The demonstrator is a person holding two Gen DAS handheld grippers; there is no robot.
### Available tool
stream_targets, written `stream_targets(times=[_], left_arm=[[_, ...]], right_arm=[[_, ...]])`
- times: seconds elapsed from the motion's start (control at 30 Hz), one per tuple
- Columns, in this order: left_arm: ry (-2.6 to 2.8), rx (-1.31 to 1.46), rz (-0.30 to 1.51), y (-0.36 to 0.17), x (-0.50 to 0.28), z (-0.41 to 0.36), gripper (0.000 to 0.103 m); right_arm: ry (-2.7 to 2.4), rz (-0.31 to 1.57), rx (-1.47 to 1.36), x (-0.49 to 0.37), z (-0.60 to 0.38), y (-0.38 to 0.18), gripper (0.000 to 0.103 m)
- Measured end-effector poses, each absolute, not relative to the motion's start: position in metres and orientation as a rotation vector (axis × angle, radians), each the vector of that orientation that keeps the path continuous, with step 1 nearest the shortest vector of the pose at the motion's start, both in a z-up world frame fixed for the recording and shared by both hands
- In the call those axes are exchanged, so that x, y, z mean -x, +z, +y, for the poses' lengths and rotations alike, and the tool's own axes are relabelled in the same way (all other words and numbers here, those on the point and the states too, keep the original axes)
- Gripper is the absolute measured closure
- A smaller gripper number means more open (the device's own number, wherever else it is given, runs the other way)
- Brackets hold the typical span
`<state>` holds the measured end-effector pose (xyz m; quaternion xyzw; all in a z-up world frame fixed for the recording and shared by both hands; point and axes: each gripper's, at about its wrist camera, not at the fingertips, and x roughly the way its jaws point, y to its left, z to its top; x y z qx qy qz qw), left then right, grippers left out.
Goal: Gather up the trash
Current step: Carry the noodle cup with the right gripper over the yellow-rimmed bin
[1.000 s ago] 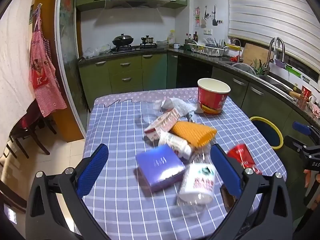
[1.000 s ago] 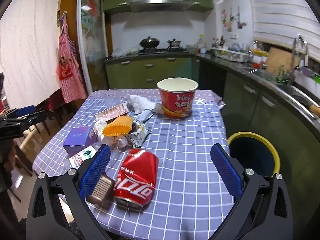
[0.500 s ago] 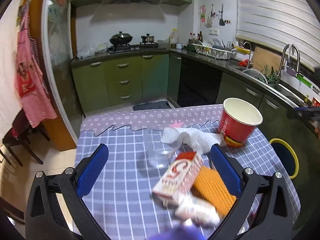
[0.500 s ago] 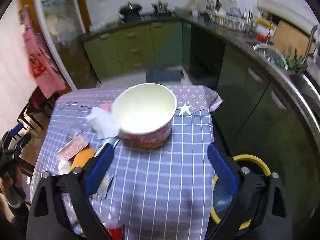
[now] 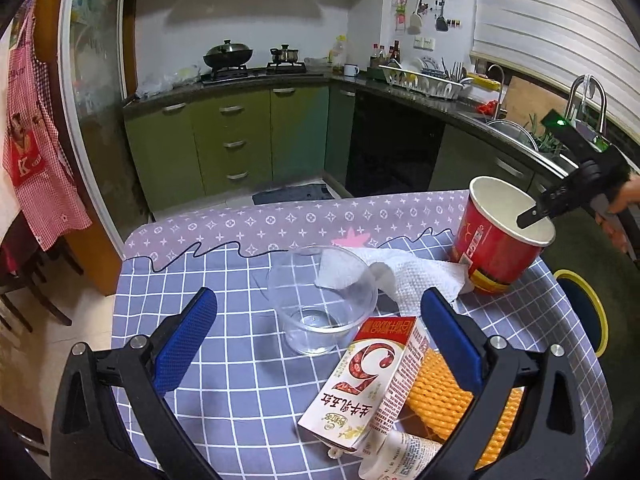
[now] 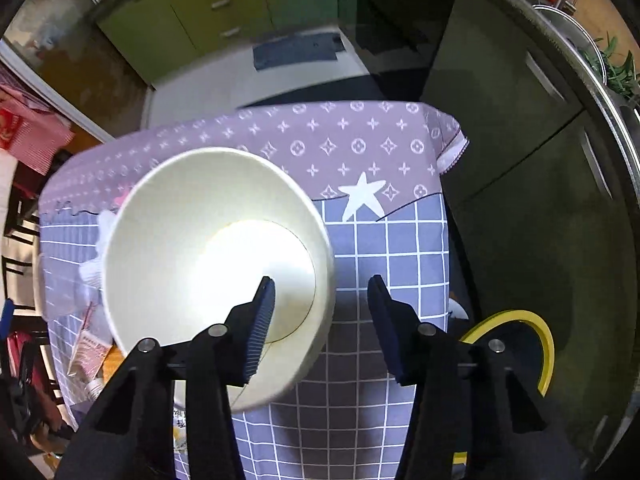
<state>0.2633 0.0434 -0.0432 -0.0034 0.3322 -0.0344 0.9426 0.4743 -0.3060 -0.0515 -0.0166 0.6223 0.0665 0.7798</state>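
Right tongs (image 6: 320, 304) part-open astride the cup (image 6: 216, 264) rim at the desk (image 6: 384, 240) edge, ungripped; next close, carry to bin (image 6: 532, 332); left tongs (image 5: 316, 344) wide open, empty.

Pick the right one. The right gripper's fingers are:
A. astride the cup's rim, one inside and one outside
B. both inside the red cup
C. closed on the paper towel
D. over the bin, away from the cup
A: the right gripper straddles the red cup rim, with one finger inside and the other outside.
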Motion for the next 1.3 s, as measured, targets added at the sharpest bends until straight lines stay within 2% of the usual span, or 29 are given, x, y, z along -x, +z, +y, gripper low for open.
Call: stream_targets(times=[0.03, 0.1, 0.17, 0.33, 0.47, 0.63, 0.73, 0.93, 1.3], left_arm=[[-0.075, -0.001, 0.675, -0.043, -0.262, 0.042, 0.006], [-0.081, -0.005, 0.676, -0.043, -0.261, 0.040, 0.006], [-0.094, -0.001, 0.681, -0.043, -0.260, 0.038, 0.006], [-0.102, -0.003, 0.674, -0.043, -0.258, 0.037, 0.006], [-0.104, -0.002, 0.669, -0.043, -0.257, 0.038, 0.006], [-0.117, -0.007, 0.667, -0.044, -0.254, 0.034, 0.006], [-0.125, -0.017, 0.666, -0.044, -0.252, 0.029, 0.006], [-0.135, -0.023, 0.652, -0.041, -0.249, 0.026, 0.006], [-0.155, -0.023, 0.674, -0.040, -0.245, 0.019, 0.006]], right_arm=[[0.143, 1.355, 0.035, -0.476, -0.305, -0.055, 0.059], [0.131, 1.382, 0.047, -0.482, -0.303, -0.063, 0.082], [0.116, 1.400, 0.054, -0.485, -0.303, -0.069, 0.094], [0.120, 1.397, 0.034, -0.484, -0.308, -0.068, 0.096], [0.134, 1.341, -0.013, -0.473, -0.331, -0.041, 0.097], [0.056, 1.251, -0.123, -0.433, -0.411, 0.009, 0.098], [-0.032, 1.243, -0.182, -0.409, -0.466, 0.014, 0.098], [-0.184, 1.286, -0.332, -0.371, -0.569, -0.048, 0.098], [-0.257, 1.391, -0.413, -0.382, -0.609, -0.189, 0.098]])
